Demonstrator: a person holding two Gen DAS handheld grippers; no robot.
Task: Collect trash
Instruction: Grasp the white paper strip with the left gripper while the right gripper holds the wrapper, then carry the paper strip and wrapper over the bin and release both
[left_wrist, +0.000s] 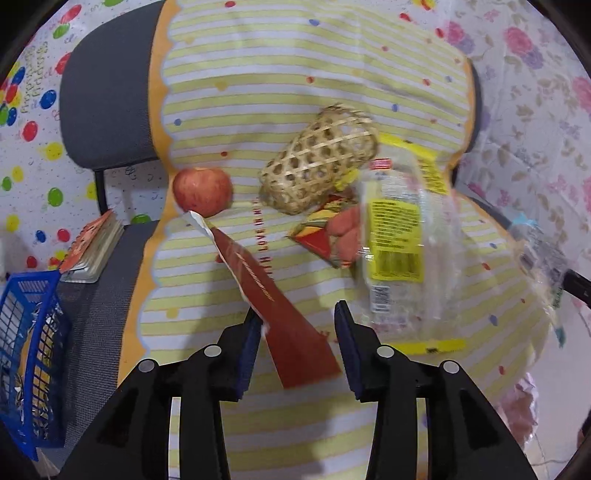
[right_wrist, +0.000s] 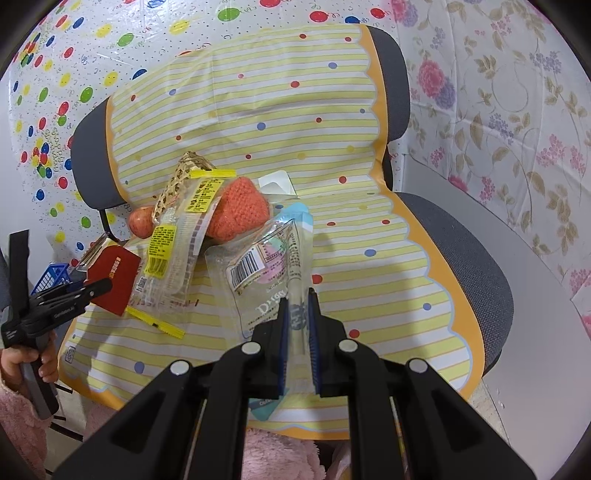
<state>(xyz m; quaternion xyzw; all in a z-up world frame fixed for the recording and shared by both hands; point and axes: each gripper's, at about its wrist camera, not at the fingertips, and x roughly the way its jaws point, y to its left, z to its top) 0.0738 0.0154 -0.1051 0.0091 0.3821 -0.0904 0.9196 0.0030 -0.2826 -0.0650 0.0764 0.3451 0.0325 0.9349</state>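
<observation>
A grey office chair (right_wrist: 476, 258) carries everything, covered with a yellow striped sheet (left_wrist: 295, 74) with coloured dots. On the sheet lie a red apple (left_wrist: 202, 191), a woven bamboo basket (left_wrist: 317, 158) on its side, a clear wrapper with yellow labels (left_wrist: 399, 243) and an orange knitted piece (right_wrist: 240, 210).
</observation>
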